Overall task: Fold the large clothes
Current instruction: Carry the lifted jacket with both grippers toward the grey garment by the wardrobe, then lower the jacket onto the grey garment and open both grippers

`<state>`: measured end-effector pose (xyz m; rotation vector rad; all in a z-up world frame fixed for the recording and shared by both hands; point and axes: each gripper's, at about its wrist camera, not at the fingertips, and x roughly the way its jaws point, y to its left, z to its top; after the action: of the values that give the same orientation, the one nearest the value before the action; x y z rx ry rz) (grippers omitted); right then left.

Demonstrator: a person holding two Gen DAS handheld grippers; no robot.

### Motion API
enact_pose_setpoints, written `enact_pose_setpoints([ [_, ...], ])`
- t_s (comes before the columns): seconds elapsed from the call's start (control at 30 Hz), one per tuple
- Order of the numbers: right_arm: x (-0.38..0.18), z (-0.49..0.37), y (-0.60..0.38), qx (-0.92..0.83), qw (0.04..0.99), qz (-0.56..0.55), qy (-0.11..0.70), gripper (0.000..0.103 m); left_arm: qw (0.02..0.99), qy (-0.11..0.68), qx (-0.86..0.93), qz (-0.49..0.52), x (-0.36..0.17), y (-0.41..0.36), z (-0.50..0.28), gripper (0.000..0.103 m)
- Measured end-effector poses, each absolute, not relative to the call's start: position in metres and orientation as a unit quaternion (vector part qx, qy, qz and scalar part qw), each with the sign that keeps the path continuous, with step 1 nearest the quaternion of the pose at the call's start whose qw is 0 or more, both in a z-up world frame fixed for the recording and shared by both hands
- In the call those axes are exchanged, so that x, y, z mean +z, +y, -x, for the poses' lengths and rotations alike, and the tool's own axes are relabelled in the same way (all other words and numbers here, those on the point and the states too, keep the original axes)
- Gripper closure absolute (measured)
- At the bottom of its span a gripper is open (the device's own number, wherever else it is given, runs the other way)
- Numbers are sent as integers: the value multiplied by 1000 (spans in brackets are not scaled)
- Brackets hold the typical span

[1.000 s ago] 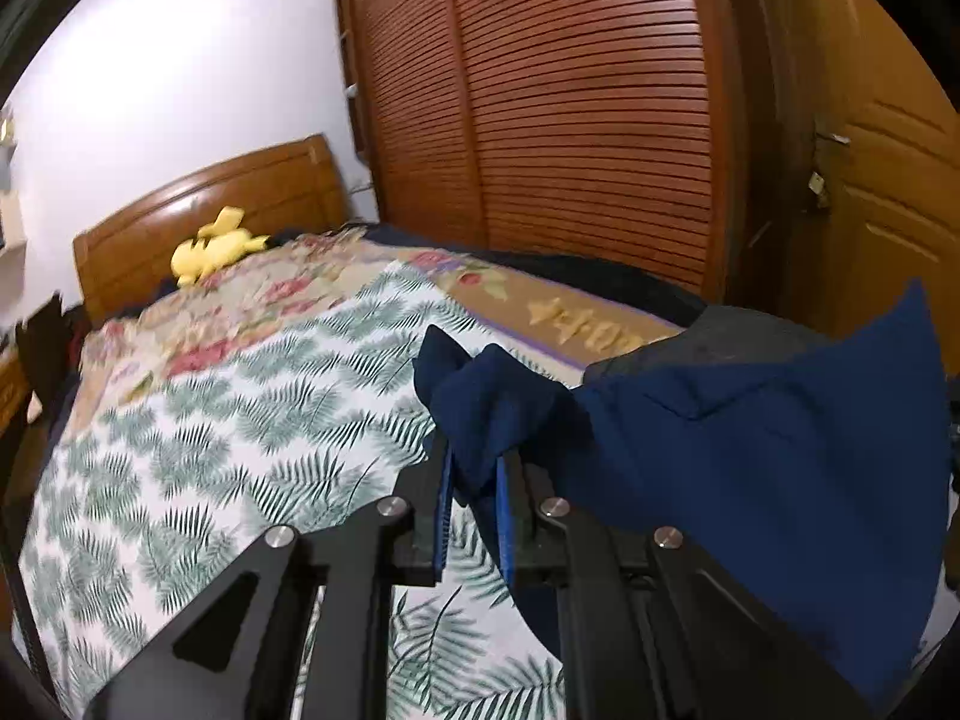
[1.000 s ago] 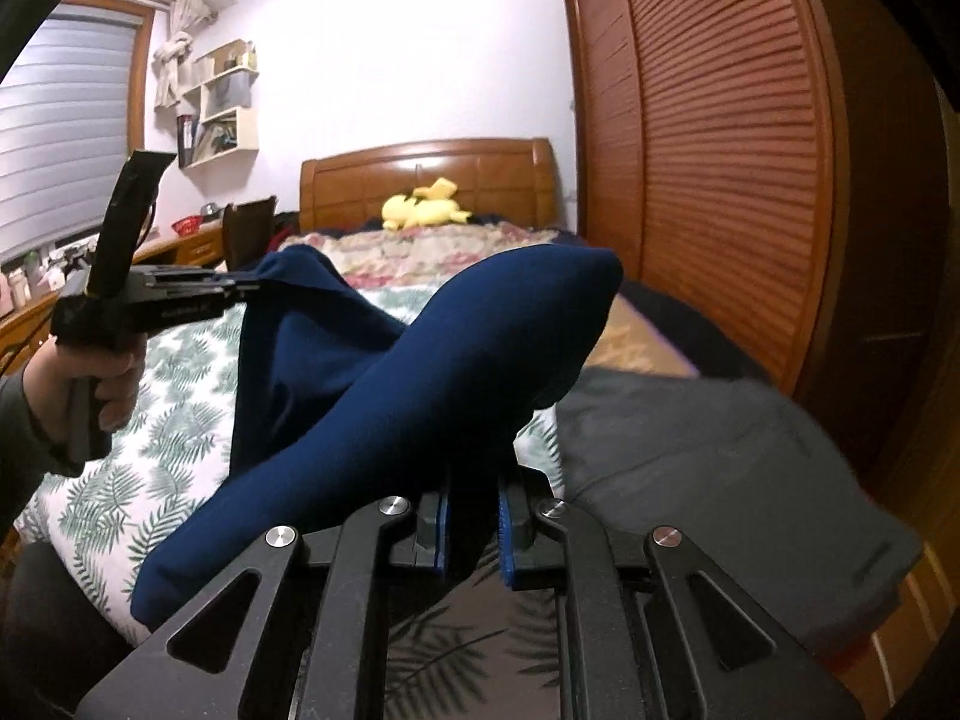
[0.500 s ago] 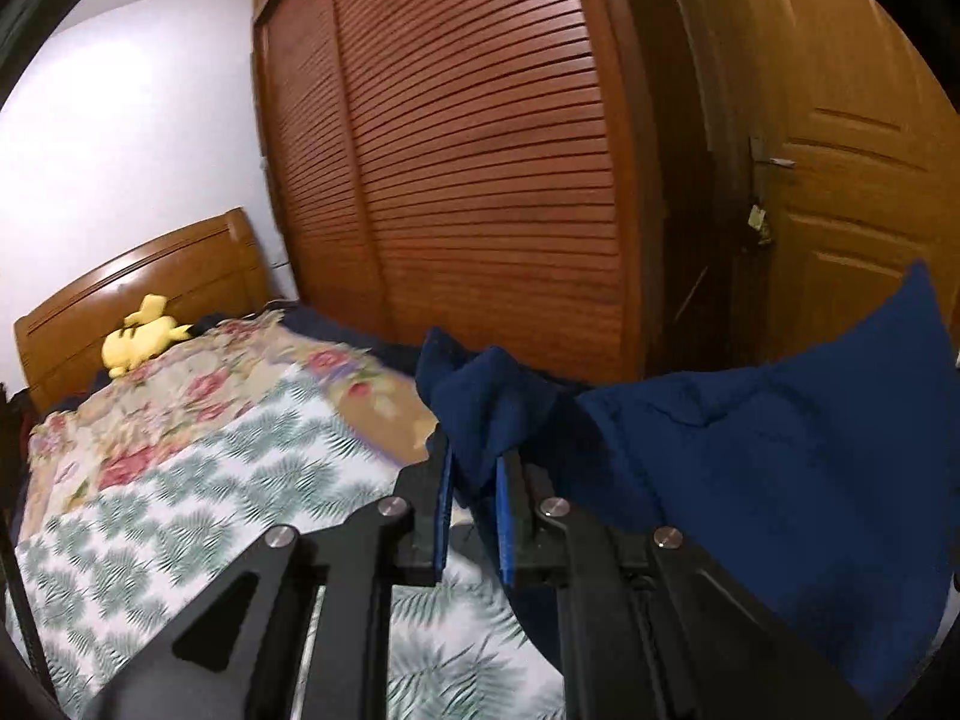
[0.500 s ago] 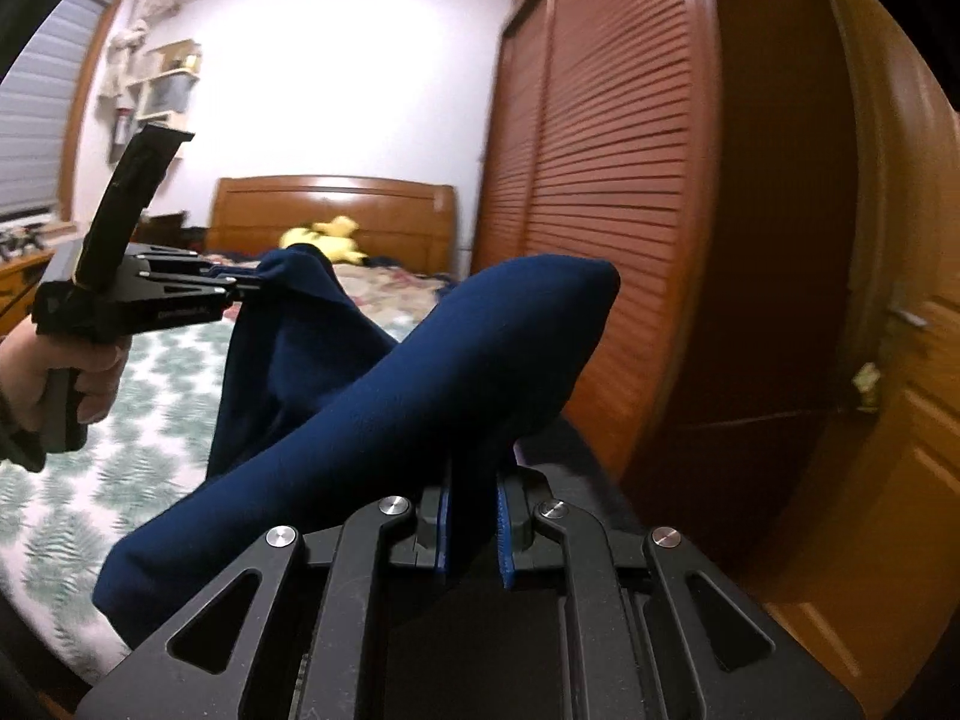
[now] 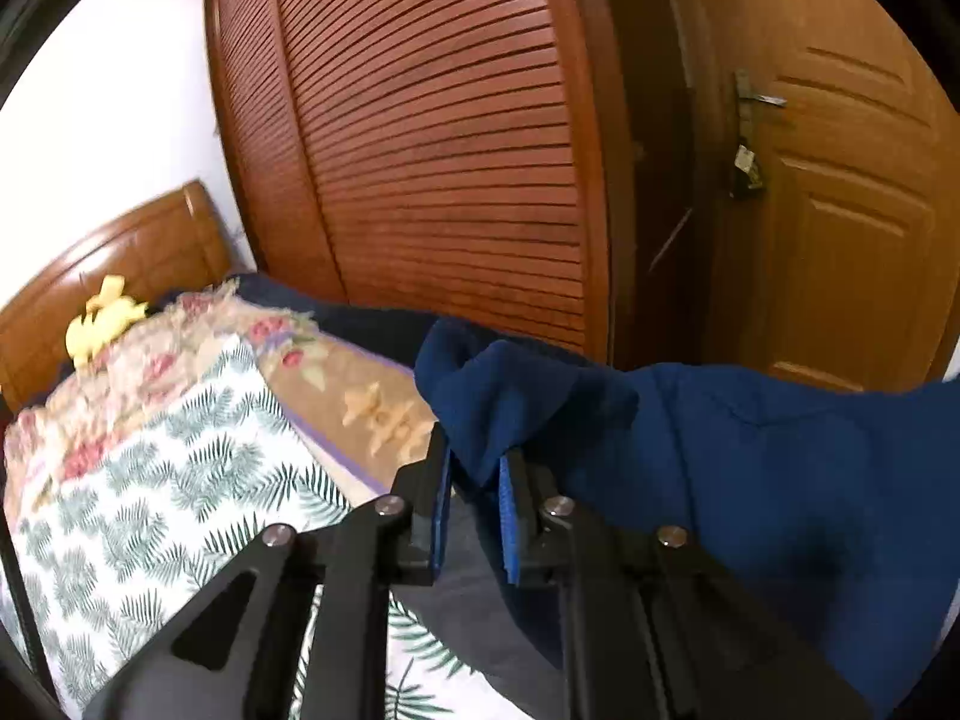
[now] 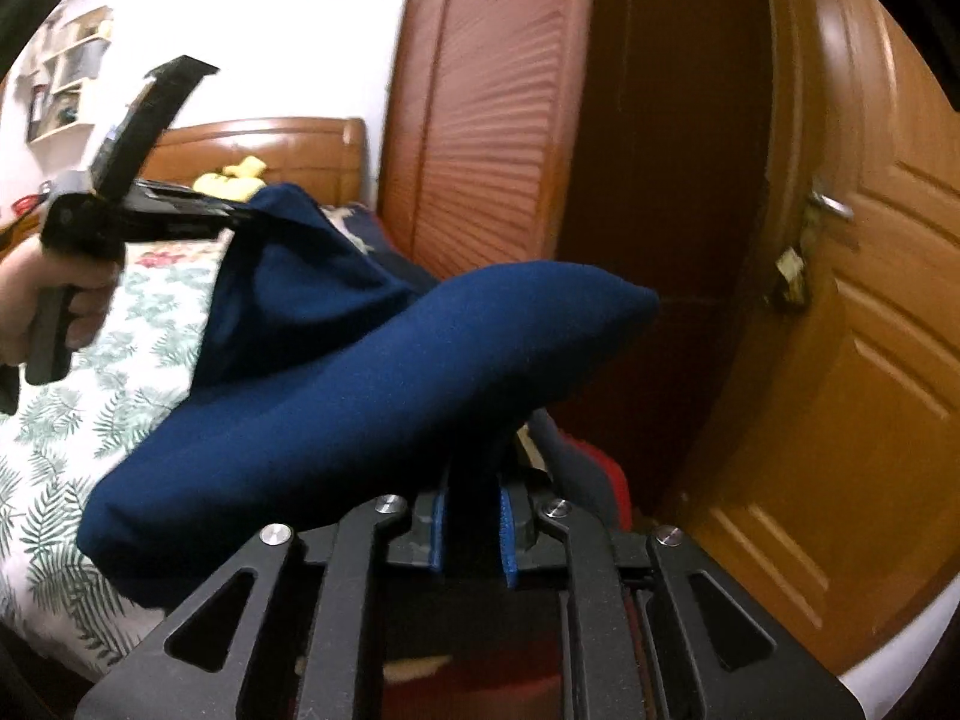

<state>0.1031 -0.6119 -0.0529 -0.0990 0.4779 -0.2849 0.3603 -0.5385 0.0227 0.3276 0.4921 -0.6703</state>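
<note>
A navy garment [image 5: 750,468] hangs in the air between both grippers, above the bed's right edge. My left gripper [image 5: 474,462] is shut on a bunched corner of it, and cloth spills over the right finger. In the right wrist view the same garment [image 6: 360,372] bulges across the middle. My right gripper [image 6: 474,492] has a dark fold between its blue pads, and its jaws are opening slightly. The left gripper [image 6: 240,216] shows there at upper left, held by a hand [image 6: 90,294], pinching the far corner.
The bed has a fern-print sheet [image 5: 150,480], a floral quilt [image 5: 150,354] and a yellow plush toy [image 5: 102,324] by the headboard. A grey garment [image 5: 468,600] lies below my left gripper. A louvred wardrobe [image 5: 450,150] and a wooden door [image 5: 840,210] stand close ahead.
Both views have swung right, from the bed toward the wardrobe and door. The navy garment has travelled along, still stretched between the two grippers.
</note>
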Motion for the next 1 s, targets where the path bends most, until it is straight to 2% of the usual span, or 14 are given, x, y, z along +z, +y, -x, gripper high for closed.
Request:
enact_pose_setpoints([
  [0.13,-49,-82,-621,-156,956,40,244,68,897,245,-329,-165,24,-533,-355,87],
  [0.2,-40,-69,-624,-152,959,30,236,64,894,256,-332,-162,22,-525,-349,86],
  [0.37,-12,-53,-612,-147,966,49,205,63,891,240,-354,-151,27,-504,-317,86],
  [0.47,7,-57,-602,-130,972,52,191,63,888,238,-368,-141,30,-492,-298,78],
  [0.6,10,-85,-600,-106,970,48,215,63,885,231,-383,-130,35,-472,-275,73],
  [0.77,-18,-124,-615,-105,957,22,271,63,878,233,-402,-116,34,-450,-254,65],
  [1.0,-80,-157,-640,-160,918,15,363,63,875,234,-409,-112,31,-421,-233,65],
])
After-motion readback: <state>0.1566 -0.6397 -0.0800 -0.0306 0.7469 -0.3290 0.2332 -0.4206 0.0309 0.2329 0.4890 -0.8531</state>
